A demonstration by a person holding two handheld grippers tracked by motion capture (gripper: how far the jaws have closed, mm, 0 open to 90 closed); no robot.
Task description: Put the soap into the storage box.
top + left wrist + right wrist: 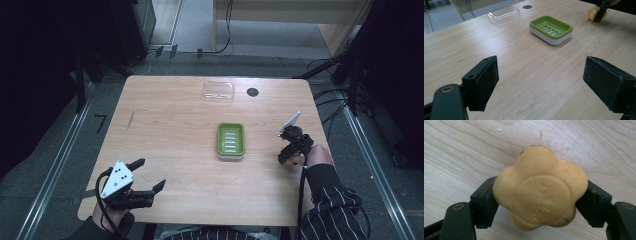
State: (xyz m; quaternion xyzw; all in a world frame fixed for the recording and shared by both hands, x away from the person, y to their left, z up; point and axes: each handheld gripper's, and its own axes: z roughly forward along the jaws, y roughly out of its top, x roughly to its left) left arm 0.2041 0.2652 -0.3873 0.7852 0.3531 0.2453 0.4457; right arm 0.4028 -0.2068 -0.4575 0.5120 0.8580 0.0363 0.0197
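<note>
A pale wooden table (170,130) stands on a grey floor in a dim room, cables trailing along its far side. Near the middle of the high view sits a green soap dish (230,140) on a white base, and toward the upper centre lies its clear plastic lid (218,92), well apart from it, beside a dark round hole (252,92) in the tabletop. At the right of that view the right gripper (286,156) is clamped on a yellow flower-shaped soap (540,188); in the right gripper view both black pads press against the bar's sides, just over the wood. At the lower left the left gripper (149,174) rests with its jaws spread wide and nothing between them. The step in hand looks like the pickup of the soap, now secured. The next move likely calls for lifting it, carrying it left across the frame to the dish, and lowering it flat into the slotted tray before letting go.
</note>
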